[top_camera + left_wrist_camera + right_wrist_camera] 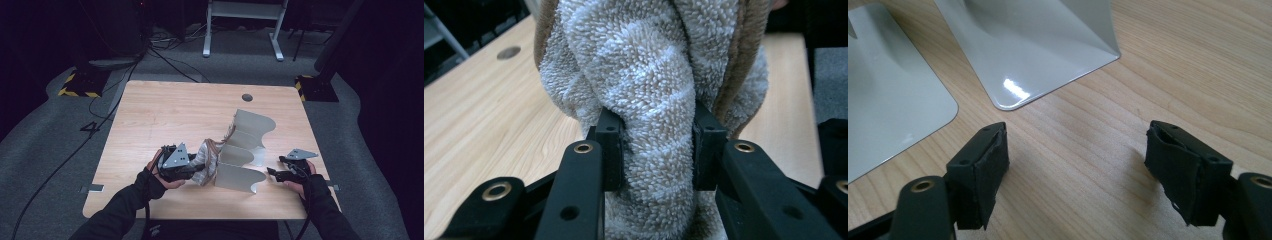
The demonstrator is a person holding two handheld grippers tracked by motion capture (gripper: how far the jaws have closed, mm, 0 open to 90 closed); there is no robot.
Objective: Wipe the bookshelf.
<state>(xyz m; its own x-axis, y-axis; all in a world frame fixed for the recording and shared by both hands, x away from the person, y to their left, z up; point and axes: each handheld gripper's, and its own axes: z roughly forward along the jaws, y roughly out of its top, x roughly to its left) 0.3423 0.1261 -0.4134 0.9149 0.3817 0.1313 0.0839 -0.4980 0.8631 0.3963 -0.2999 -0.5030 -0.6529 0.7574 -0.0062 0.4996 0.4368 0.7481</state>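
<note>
bunching between two black pads, a fluffy striped towel (649, 100) in beige and white with a brown edge, pinched tight by the left gripper (656, 145) so the pile bulges above and below the pads (610, 145). sitting near the front middle of the wooden table (165, 107), just left of the grey metal dividers (245, 150) and up against the nearest of them, part of the cloth trailing back between the plates. gripped in the high view by the left gripper (196, 169), held in the left hand (159, 175), pointing right toward the dividers. resting at the front right of the table, the right gripper (272, 172) in the right hand (300, 180), just right of the front divider. spread wide over bare wood in the right gripper view, nothing between the pads (983, 170), two glossy divider feet (1038, 55) lying flat just ahead.
</note>
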